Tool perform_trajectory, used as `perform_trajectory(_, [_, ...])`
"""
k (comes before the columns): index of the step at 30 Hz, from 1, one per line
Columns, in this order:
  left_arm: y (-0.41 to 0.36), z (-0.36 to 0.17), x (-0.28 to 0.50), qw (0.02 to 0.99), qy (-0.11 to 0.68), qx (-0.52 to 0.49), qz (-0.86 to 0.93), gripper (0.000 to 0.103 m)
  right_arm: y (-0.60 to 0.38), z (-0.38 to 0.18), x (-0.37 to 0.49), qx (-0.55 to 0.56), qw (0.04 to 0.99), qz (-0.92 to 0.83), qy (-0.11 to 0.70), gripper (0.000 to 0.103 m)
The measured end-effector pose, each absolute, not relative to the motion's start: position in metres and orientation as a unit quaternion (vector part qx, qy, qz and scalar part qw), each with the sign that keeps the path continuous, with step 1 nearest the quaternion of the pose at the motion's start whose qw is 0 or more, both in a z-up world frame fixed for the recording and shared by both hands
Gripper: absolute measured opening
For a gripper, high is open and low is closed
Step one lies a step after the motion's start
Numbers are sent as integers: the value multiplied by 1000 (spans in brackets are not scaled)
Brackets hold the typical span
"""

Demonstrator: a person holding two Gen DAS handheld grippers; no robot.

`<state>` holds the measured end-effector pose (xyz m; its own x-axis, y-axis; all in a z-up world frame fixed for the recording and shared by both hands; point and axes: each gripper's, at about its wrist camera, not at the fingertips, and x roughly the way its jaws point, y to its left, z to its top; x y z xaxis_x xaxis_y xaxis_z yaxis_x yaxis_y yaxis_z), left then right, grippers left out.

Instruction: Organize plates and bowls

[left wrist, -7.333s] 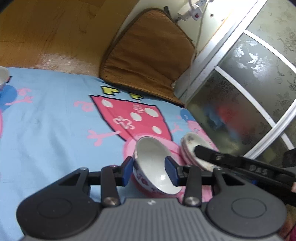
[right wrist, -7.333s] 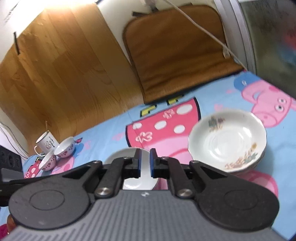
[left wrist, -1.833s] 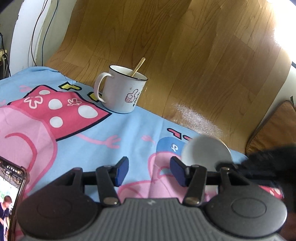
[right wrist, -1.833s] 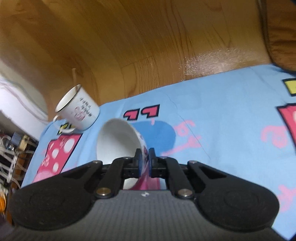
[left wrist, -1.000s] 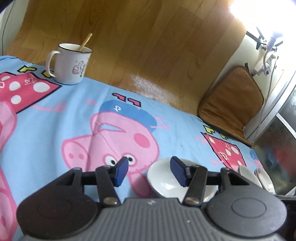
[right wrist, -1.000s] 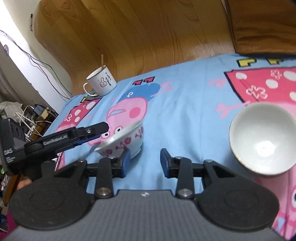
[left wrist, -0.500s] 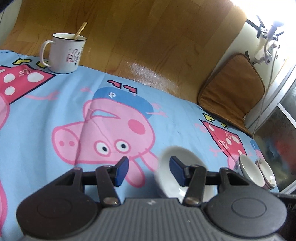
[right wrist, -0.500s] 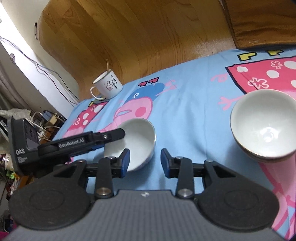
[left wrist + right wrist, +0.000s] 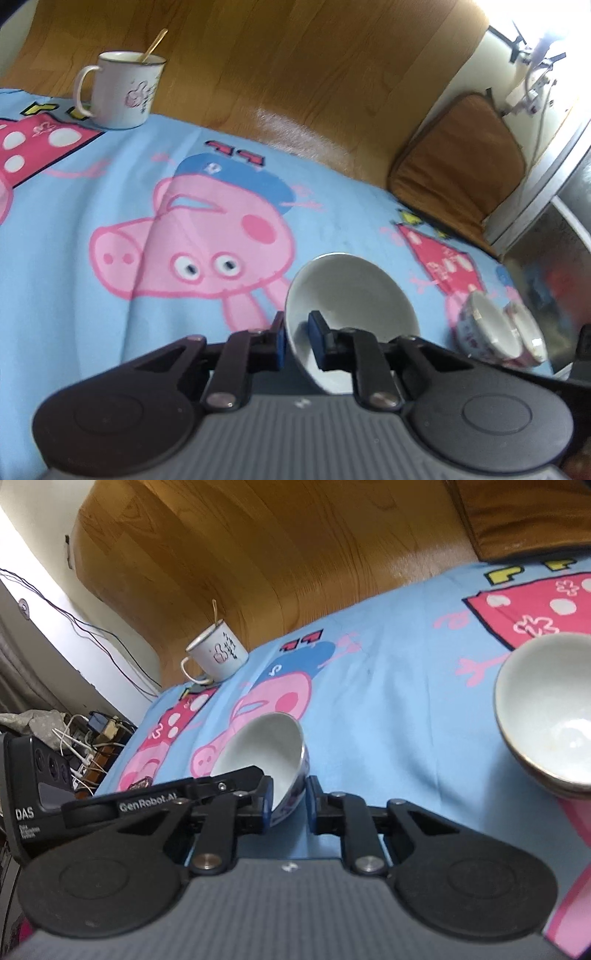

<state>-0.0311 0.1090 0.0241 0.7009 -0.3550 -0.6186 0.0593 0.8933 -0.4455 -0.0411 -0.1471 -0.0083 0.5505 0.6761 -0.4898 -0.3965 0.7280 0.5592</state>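
Though blurred, seemingly glazed, round white bowl (image 9: 351, 288).

The left gripper (image 9: 298, 341) fills the lower part of the left wrist view, tilted downward, its blue-padded jaws just closed onto the near rim of a white bowl (image 9: 351, 291), one pad outside the wall and one inside. In the right wrist view the right gripper (image 9: 289, 805) sits low centre, its jaws also just closed, clamped across the same bowl's rim. The left gripper's black finger reaches in from the left of that frame.
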Motion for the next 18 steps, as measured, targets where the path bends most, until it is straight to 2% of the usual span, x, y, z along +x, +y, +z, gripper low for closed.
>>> perform_trajectory(6, [66, 56, -26, 907, 341, -178, -172, 14, -189, 10, -59, 214, 889, 278, 293, 17])
perform_trajectory(12, [0, 70, -4, 894, 346, -154, -240, 16, -238, 27, -88, 192, 936, 203, 212, 17])
perform_trajectory(18, [-48, 65, 12, 884, 368, -126, -259, 16, -271, 14, -90, 200, 947, 148, 203, 18])
